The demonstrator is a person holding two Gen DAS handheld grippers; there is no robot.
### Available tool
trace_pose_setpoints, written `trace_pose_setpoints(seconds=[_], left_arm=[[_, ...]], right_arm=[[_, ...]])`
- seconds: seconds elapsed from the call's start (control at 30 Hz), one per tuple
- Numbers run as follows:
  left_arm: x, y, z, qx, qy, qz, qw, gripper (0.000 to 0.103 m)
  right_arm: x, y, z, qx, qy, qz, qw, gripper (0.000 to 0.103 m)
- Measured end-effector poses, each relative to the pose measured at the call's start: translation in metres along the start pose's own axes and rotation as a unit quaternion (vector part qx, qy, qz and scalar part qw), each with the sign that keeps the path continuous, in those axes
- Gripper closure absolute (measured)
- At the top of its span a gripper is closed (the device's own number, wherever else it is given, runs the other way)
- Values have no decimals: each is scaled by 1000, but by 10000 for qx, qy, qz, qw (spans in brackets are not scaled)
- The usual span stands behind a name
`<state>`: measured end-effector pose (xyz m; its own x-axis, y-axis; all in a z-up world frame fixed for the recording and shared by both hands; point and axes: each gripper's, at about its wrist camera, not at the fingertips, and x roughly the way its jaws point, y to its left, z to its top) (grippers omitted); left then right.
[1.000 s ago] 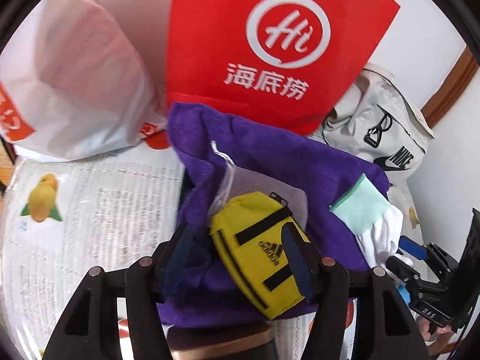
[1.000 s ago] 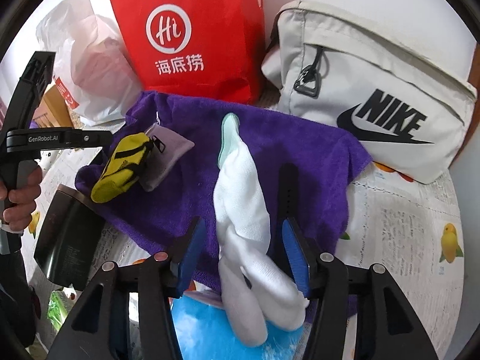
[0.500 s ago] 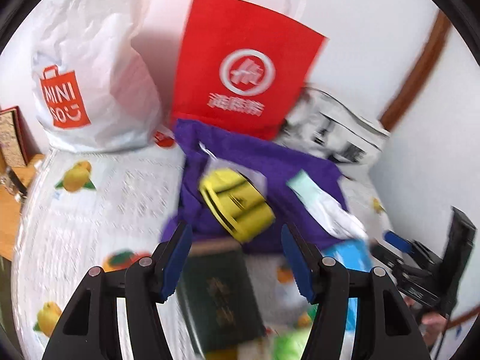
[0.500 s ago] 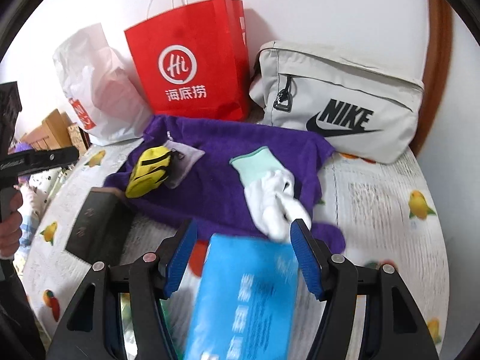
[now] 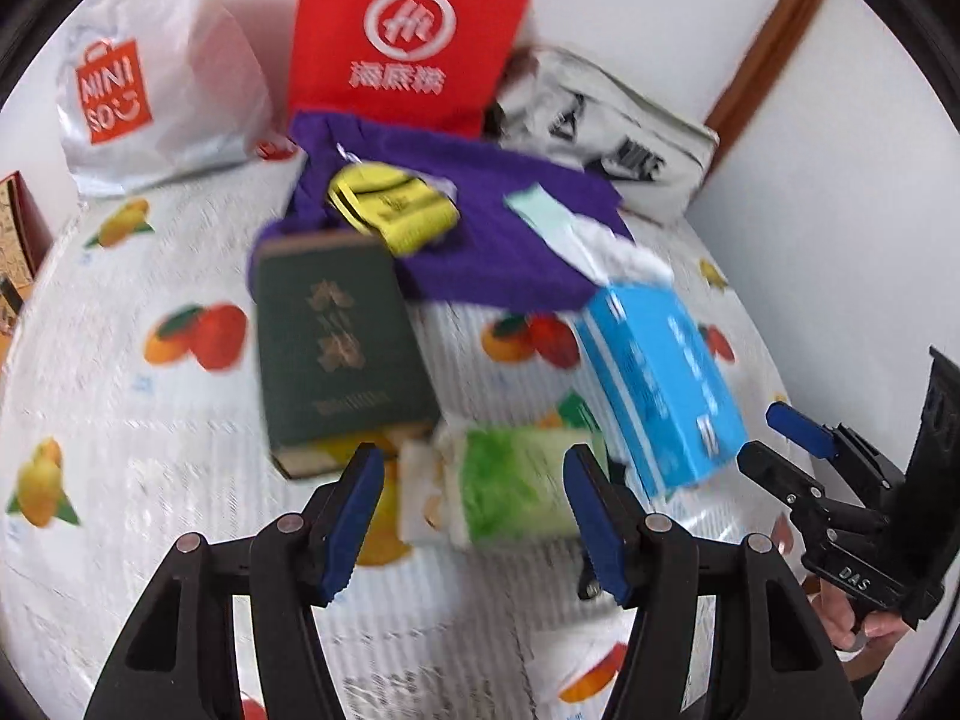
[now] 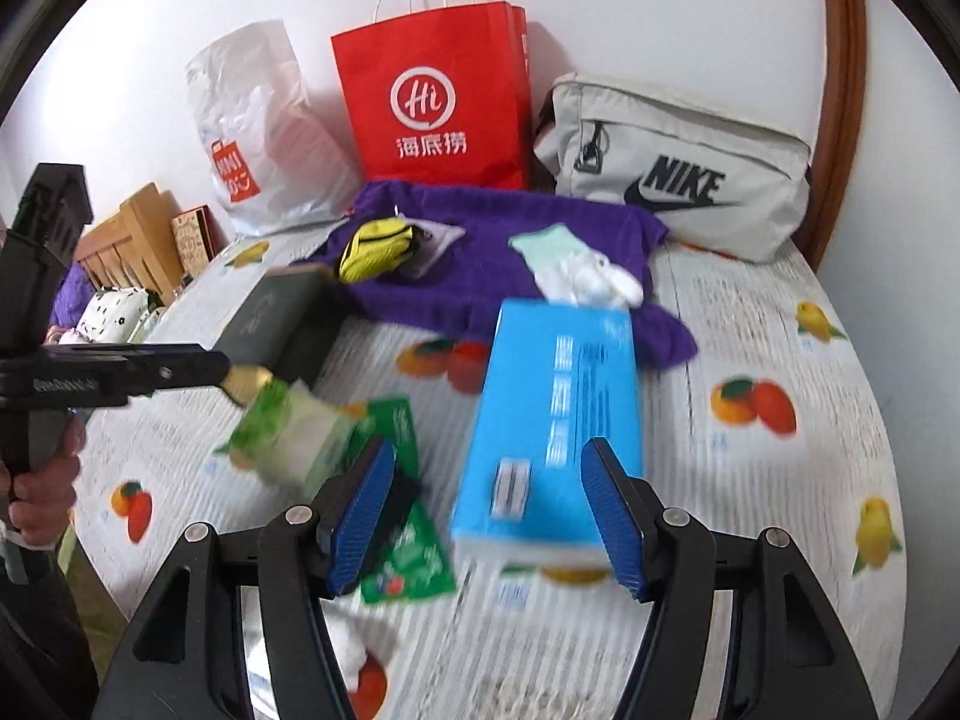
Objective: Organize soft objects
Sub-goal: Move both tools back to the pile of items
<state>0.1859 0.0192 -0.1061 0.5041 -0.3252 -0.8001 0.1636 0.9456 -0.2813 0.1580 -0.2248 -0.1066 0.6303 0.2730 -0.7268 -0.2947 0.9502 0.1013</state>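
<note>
A purple towel (image 6: 480, 264) lies at the back of the fruit-print table, also in the left wrist view (image 5: 480, 228). On it lie a yellow Adidas pouch (image 6: 375, 249) (image 5: 396, 210) and a white glove with a mint cuff (image 6: 576, 270) (image 5: 576, 234). My left gripper (image 5: 474, 504) is open and empty, hovering near a green tissue pack (image 5: 516, 486). My right gripper (image 6: 486, 510) is open and empty, above the near end of a blue box (image 6: 552, 414).
A dark green book (image 5: 336, 348) lies left of the towel. A blue box (image 5: 654, 378) lies right of centre. At the back stand a white Miniso bag (image 6: 258, 138), a red paper bag (image 6: 432, 102) and a grey Nike bag (image 6: 678, 174). A green sachet (image 6: 402, 516) lies near my right gripper.
Both grippers have pulled back from the towel toward the table's near side. The pouch and the glove stay on the towel. The book, blue box and tissue pack came into view.
</note>
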Motion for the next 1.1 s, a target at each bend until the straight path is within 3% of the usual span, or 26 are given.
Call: trace_pose_setpoints(seconds=[0.13, 0.57, 0.83, 0.87, 0.9, 1.0, 1.1], left_arm=[[-1, -14, -14, 95, -424, -1, 9991, 16], [33, -52, -26, 770, -458, 592, 9942, 16], [51, -59, -27, 1065, -397, 1202, 9862, 16], [50, -59, -27, 1067, -439, 1157, 9866, 26], [48, -57, -27, 1051, -475, 991, 9884, 27], [36, -55, -28, 1004, -580, 712, 9907, 28], [23, -56, -31, 1024, -684, 659, 9902, 28]], right_arm=[[-6, 2, -23, 46, 34, -91, 9999, 35], [-15, -12, -59, 249, -38, -136, 9996, 35], [-12, -8, -64, 223, -130, -8, 9997, 35], [-11, -8, -64, 233, -144, 13, 9996, 35], [-9, -7, -65, 254, -149, 50, 9996, 35], [-5, -5, -67, 276, -105, 101, 9995, 35], [-3, -2, -69, 261, -67, 110, 9996, 35]])
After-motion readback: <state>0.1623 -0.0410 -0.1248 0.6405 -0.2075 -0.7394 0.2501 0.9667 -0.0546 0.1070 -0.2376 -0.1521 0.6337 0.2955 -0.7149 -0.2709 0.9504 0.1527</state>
